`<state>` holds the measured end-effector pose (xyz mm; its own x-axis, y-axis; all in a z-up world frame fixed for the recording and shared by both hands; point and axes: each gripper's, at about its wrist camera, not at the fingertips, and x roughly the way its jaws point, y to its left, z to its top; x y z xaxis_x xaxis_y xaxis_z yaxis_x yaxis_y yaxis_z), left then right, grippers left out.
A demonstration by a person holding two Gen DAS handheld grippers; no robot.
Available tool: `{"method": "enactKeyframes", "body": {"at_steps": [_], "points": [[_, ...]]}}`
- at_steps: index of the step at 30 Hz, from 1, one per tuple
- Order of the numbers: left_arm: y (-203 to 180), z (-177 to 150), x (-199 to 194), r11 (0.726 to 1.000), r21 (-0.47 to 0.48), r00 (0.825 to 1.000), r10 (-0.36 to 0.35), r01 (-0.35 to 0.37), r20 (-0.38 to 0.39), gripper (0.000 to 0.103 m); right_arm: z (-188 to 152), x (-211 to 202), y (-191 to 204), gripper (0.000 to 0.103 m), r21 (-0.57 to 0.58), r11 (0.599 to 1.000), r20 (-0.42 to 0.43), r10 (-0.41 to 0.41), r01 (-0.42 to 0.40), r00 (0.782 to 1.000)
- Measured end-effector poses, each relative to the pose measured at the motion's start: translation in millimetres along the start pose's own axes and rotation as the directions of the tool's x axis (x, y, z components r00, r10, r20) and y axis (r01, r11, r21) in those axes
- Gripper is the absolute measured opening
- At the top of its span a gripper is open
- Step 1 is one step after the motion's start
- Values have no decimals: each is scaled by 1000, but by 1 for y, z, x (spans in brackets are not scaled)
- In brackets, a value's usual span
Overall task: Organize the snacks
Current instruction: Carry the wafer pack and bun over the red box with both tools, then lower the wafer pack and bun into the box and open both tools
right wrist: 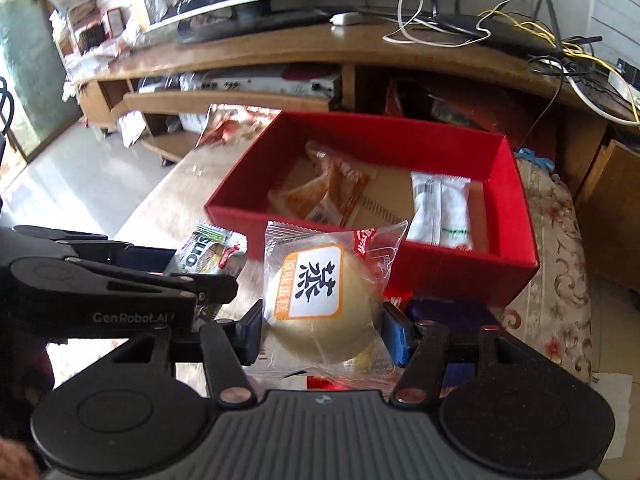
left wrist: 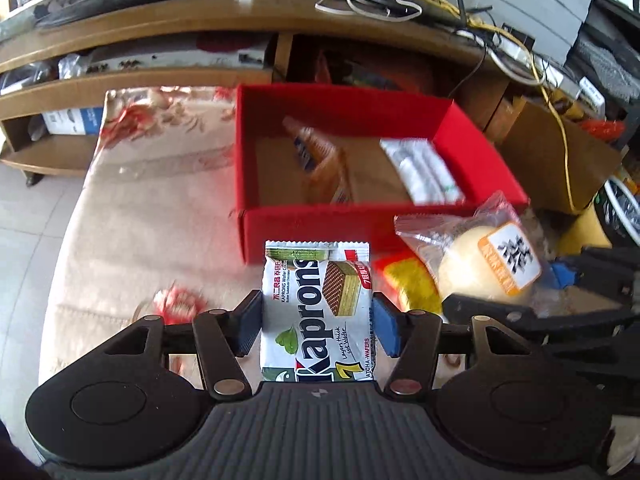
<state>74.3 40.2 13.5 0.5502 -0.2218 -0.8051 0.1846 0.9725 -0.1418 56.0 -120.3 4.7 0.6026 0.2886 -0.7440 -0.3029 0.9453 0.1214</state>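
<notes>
My left gripper (left wrist: 318,322) is shut on a white Kaprons wafer packet (left wrist: 316,312), held upright above the cloth in front of the red box (left wrist: 304,232). My right gripper (right wrist: 322,328) is shut on a clear-wrapped round bun (right wrist: 320,300) with an orange-edged label, lifted just short of the red box (right wrist: 460,272). The bun (left wrist: 480,264) also shows at the right of the left wrist view, and the wafer packet (right wrist: 208,250) at the left of the right wrist view. Inside the box lie an orange snack packet (left wrist: 320,160) and a white packet (left wrist: 424,172).
A floral cloth (left wrist: 152,208) covers the surface under the box. More packets, yellow-red (left wrist: 404,276) and purple (right wrist: 448,312), lie below the grippers. A wooden TV stand (left wrist: 240,20) with cables and a monitor stands behind; a cardboard box (left wrist: 556,152) sits at the right.
</notes>
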Motion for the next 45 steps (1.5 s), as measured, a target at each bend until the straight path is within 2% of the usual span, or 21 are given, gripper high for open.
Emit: {"method": "enactKeyframes", "body": {"at_steps": [10,23,38,45], "points": [[-16,41,14,1000,15,999,11,-12,52,64,33,8,-30,43,76,997,63,-24,19,998],[-22,82,48,998,32,996,51,-54,69,63,65,40,-60,43,111,993,76,-36,27,996],[-20,87,90,992,49,993,118,-118,9,63,68,83,-68,43,84,994,21,-78,76,997],[-19,86,95,990,50,991,133,-133,12,63,68,93,-71,43,89,993,9,-83,82,996]]}}
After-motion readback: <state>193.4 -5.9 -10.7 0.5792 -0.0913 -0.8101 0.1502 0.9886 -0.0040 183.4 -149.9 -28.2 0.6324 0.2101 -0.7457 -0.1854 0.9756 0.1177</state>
